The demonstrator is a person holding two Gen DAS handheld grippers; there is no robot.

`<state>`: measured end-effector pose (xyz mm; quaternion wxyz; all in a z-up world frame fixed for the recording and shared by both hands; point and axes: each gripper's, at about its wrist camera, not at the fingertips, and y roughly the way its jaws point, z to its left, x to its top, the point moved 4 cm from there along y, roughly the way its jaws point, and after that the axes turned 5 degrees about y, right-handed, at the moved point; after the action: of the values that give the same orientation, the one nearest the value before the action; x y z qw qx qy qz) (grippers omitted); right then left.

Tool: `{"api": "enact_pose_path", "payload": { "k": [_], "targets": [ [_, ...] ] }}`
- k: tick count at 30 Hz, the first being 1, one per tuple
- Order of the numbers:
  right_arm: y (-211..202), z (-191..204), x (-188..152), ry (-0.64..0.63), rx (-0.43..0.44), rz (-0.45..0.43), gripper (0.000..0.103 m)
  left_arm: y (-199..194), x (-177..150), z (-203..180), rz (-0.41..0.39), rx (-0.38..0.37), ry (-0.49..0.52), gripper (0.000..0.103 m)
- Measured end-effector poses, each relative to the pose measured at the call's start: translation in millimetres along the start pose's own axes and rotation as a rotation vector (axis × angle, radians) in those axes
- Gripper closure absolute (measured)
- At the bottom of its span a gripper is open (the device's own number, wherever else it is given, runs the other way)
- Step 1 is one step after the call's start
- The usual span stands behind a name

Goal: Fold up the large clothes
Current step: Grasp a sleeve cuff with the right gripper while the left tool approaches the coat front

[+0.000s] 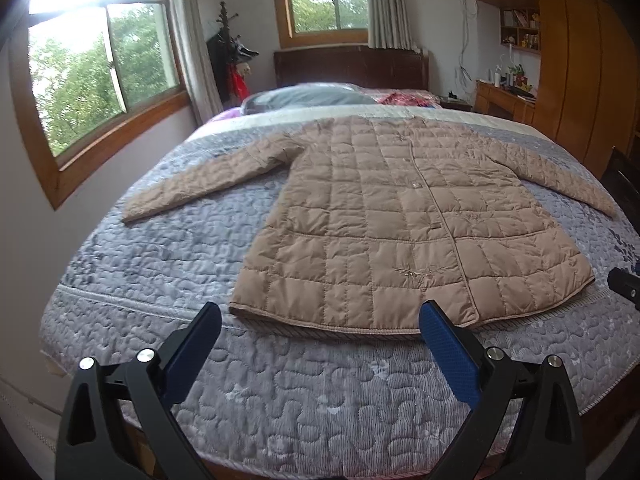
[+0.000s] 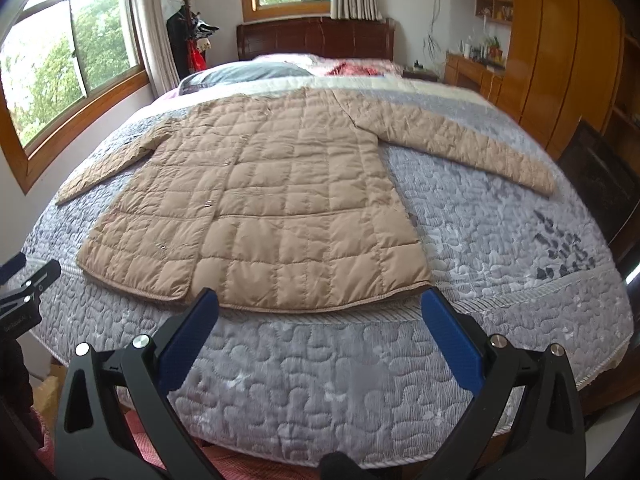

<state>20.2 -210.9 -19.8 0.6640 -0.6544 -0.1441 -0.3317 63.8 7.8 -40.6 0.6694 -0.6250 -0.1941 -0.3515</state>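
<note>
A tan quilted coat (image 1: 400,216) lies flat and face up on the grey quilted bedspread (image 1: 280,392), sleeves spread to either side, hem nearest both grippers, likely laid out this way so folding can start from the sleeves or hem. The left gripper (image 1: 320,320) hovers just short of the hem with jaws spread wide, holding nothing. The right gripper (image 2: 320,304) waits likewise, released and empty, ahead of the hem's right half.
</note>
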Motion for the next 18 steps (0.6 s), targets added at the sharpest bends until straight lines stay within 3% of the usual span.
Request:
{"api": "enact_pose_path", "payload": {
  "k": [6,9,13,18],
  "targets": [
    [38,-63,31,0.172,0.035,0.091,0.003,55,23,-12,0.148,-0.196,0.024,0.004],
    [49,-103,52,0.281,0.045,0.083,0.003,87,50,-26,0.207,-0.273,0.03,0.004],
    [68,-181,92,0.451,-0.008,0.056,0.003,126,96,-43,0.254,-0.318,0.002,0.004],
    [99,-271,134,0.556,-0.091,0.091,0.003,179,162,-71,0.27,-0.331,-0.007,0.004]
  ]
}}
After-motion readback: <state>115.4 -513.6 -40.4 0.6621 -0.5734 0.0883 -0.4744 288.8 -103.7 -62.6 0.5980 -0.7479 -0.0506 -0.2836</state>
